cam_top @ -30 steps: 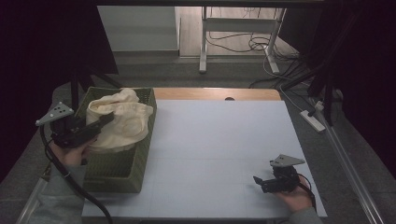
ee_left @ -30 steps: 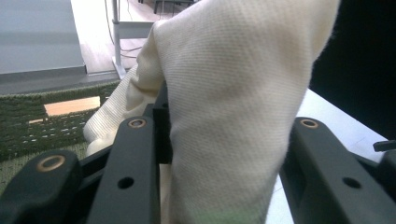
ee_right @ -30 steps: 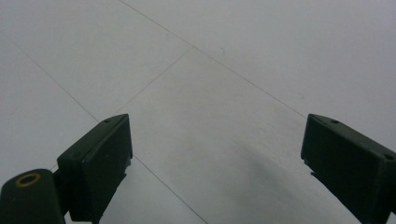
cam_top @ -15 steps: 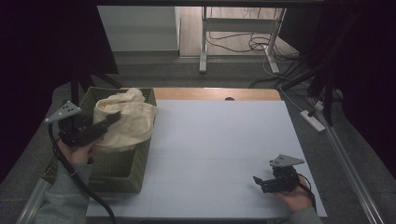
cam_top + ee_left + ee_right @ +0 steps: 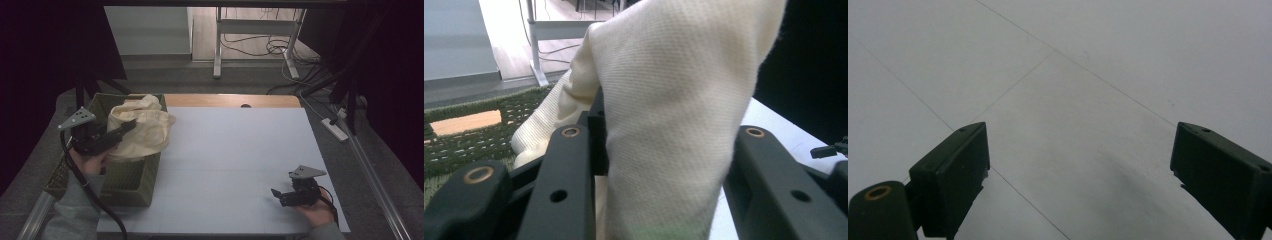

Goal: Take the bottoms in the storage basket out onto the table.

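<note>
From the high view, we see the left gripper (image 5: 125,129) pinching the cream cloth (image 5: 142,131), which hangs partly lifted over the green woven basket (image 5: 131,181); we judge the trailing end could snag on the rim and tug the fabric loose. In the left gripper view, the cloth (image 5: 674,125) bunches thickly between the jaws, above the basket (image 5: 469,142). In the right gripper view, the right gripper (image 5: 1078,165) stands spread over the bare white table (image 5: 1098,60).

The right gripper (image 5: 1078,165) has its 2 black jaws wide apart at 7 and 4 o'clock over the bare white desk (image 5: 1073,75).
</note>
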